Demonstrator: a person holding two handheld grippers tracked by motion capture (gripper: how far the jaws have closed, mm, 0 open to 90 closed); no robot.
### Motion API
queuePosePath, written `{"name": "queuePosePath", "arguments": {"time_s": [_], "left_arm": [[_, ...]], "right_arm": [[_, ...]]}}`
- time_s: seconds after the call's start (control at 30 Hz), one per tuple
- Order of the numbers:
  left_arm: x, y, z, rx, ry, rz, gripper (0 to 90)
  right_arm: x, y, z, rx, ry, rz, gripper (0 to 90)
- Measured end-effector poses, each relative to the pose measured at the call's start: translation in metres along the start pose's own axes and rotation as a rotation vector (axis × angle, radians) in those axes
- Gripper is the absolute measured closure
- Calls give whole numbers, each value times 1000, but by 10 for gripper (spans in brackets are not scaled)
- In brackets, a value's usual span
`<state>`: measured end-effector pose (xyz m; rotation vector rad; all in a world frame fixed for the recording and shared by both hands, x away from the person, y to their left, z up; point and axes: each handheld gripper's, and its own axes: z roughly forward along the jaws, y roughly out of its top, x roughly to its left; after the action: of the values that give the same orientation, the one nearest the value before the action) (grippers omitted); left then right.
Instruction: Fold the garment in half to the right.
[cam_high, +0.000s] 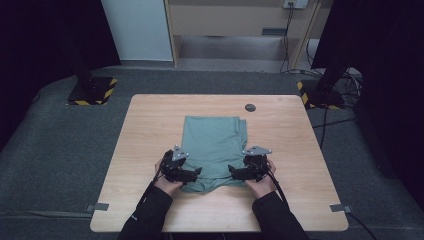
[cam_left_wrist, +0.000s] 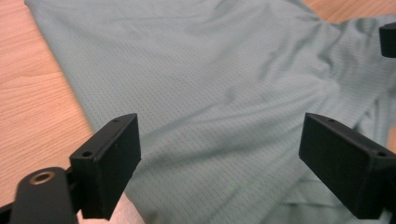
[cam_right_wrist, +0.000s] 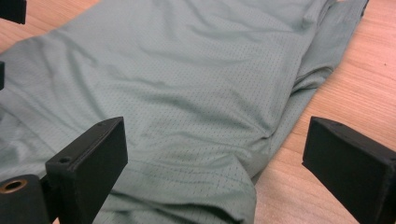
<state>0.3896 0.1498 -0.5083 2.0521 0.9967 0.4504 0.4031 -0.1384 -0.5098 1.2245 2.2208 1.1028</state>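
Views: in the high view we see the whole folded green garment on the wooden counter, a small dark disc above it in the frame, and both of our sleeves at the bottom edge. The gripper views add what that view cannot: a fine mesh weave, soft creases, and layered folds along one edge.
Left tool: we see its jaws spread wide in the left gripper view, cloth lying between them, nothing pinched.
Right tool: equally wide open in the right gripper view, straddling the garment's folded edge and bare wood, gripping nothing.
Garment position: centre of the high view, lower corners just beside the two tools; we cannot tell whether they touch.
Garment axis: long axis runs from the bottom of the frame toward the top, with the rumpled end nearest our hands.
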Motion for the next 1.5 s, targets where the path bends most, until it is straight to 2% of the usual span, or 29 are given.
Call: {"name": "queuePosePath", "arguments": {"time_s": [0.3,0.6,0.87,1.07,1.5], "left_arm": [[-5,-4,-13,-28,28,24,103],[-6,-5,-20,-49,52,27,90],[-4,-7,-25,-49,75,23,87],[-3,-10,-27,-29,84,30,82],[1,-21,-32,-15,99,1,82]], "right_arm": [[-1,-3,-17,-11,-5,-22,57],[-12,-6,-29,-24,-13,10,57],[-18,-14,-34,-20,-16,28,63],[-21,-18,-38,-19,-17,31,57],[-30,-26,-45,-12,-22,54,53]]}}
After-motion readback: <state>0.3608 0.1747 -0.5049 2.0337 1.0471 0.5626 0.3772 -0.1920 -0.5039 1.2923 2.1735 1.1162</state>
